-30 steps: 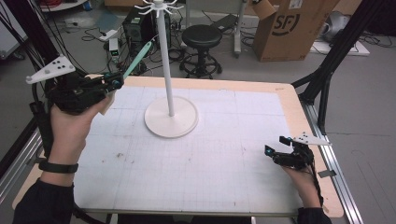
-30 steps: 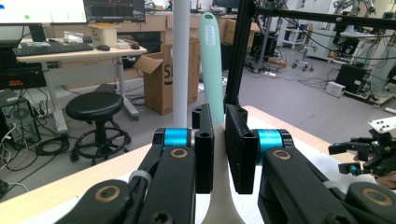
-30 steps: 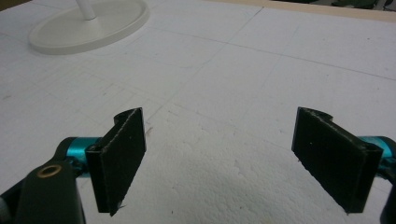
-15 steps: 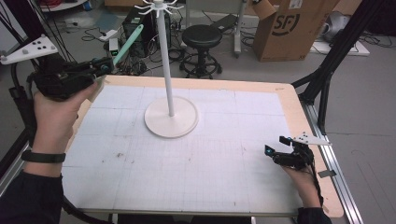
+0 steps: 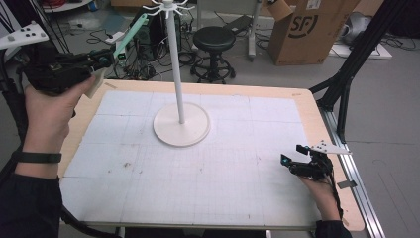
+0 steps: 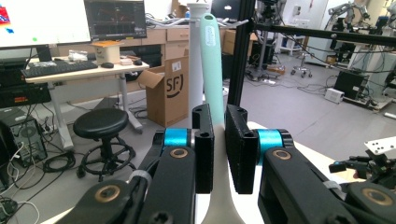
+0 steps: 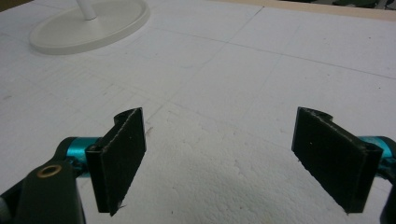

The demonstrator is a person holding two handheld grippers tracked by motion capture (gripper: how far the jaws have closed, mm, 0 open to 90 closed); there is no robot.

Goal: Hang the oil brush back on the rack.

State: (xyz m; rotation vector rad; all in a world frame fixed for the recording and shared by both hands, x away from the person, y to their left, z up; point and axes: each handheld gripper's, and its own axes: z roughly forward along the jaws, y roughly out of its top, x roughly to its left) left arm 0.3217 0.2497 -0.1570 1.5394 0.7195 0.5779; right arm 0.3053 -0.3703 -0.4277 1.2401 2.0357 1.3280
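My left gripper (image 5: 101,59) is raised over the table's far left corner, shut on a long mint-green utensil (image 5: 130,33) that slants up and right toward the stand's top. In the left gripper view the jaws (image 6: 219,149) clamp the utensil (image 6: 211,60) low on its handle, where it turns pale and widens. A white stand (image 5: 173,59) with a round base (image 5: 182,131) and small hooks (image 5: 167,6) on top rises from the table's middle. My right gripper (image 5: 287,163) rests low at the front right, open, with bare white table between its jaws (image 7: 233,163).
The white gridded mat (image 5: 208,168) has a wooden border (image 5: 307,114). Behind the table stand a black stool (image 5: 213,39) and a cardboard box (image 5: 302,29). A black frame leg (image 5: 346,84) slants at the right, and cables lie on the floor at the back left.
My left hand has lifted and drawn left, carrying the mint-green utensil higher toward the stand's top. The right hand has stayed put.
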